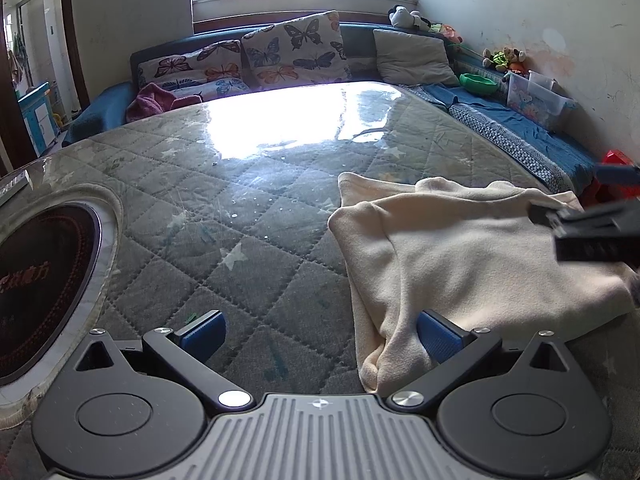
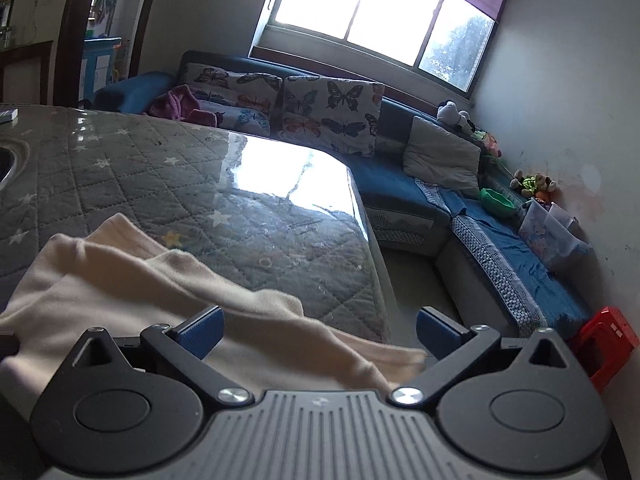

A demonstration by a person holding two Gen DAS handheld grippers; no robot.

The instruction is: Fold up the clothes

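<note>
On the quilted table cover (image 1: 240,216), the cream garment (image 1: 460,256) lies at about two o'clock from the left gripper (image 1: 320,340), which is spread wide and grasps nothing, directly under the equally released right gripper (image 2: 319,334), its long axis running from near left to far right.

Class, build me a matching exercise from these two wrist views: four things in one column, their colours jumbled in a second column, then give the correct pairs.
Things
1. garment on the table
2. bowl on the sofa
3. crate on the floor
4. towel at the sofa's left end

Colours
A. red
B. purple-pink
C. cream
D. green

Pairs: 1-C, 2-D, 3-A, 4-B
</note>
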